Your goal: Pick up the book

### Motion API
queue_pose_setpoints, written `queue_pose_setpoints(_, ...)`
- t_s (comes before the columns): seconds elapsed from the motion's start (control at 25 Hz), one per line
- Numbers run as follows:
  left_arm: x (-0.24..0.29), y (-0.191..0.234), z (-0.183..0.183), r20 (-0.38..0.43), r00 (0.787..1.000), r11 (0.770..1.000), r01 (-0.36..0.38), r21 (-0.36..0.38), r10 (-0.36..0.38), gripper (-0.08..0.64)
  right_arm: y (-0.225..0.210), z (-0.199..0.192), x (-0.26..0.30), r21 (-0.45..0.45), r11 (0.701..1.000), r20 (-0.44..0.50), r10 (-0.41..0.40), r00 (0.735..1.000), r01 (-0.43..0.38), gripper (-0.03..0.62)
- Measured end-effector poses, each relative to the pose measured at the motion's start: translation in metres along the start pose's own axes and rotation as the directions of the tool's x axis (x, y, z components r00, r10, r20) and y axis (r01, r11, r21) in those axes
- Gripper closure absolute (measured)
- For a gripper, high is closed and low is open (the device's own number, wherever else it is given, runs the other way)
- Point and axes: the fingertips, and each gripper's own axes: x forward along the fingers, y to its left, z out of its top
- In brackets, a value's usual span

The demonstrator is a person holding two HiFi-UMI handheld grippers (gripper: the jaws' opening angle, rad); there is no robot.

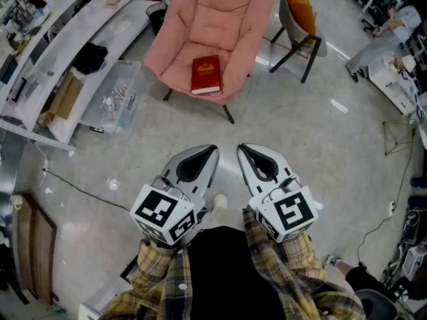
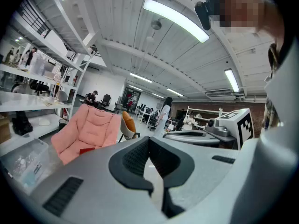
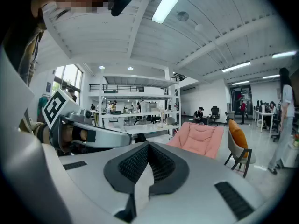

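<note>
Left tongs (image 1: 211, 151), right tongs (image 1: 243, 149): both pressed together, empty, at 6 o'clock. Floor (image 1: 300, 132): open run ahead. Book (image 1: 205, 74): red hardback, lay flat on pink chair (image 1: 230, 12) seat, 12 o'clock. I judged it stiff, fairly heavy, slick-covered; best pinched at its near edge. Padded chair sides rose either side.

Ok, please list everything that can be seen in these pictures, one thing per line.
book: 1, red, flat on the pink chair's seat
pink chair: 1, pink, on the floor ahead
grey chair: 1, grey with orange cushion, right of the pink chair
clear box: 1, transparent, floor, left of the pink chair
shelves: 1 unit, white, far left
black bag: 1, black, on the shelves
left tool: 1, grey, shut, empty, bottom centre
right tool: 1, grey, shut, empty, beside the left tool
</note>
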Motion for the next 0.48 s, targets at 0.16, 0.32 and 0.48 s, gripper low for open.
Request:
queue_pose_setpoints(0.16,0.0033,-0.0014,0.0019,0.007,1.000,1.000,0.004,0.009,-0.004,0.555,0.0011,0.0005,0.0012,-0.026,1.000,0.006,0.005,1.000,-0.005,0.577)
queue_pose_setpoints(0.32,0.0026,-0.0036,0.0024,0.007,1.000,1.000,-0.005,0.015,0.005,0.555,0.0048,0.0024,-0.0006,-0.034,0.999,0.010,0.020,1.000,-0.019,0.577)
queue_pose_setpoints(0.48,0.0037,-0.0098,0.0031,0.014,1.000,1.000,-0.014,0.021,0.013,0.555,0.0033,0.0036,-0.0060,-0.028,0.999,0.019,0.030,0.999,-0.029,0.577)
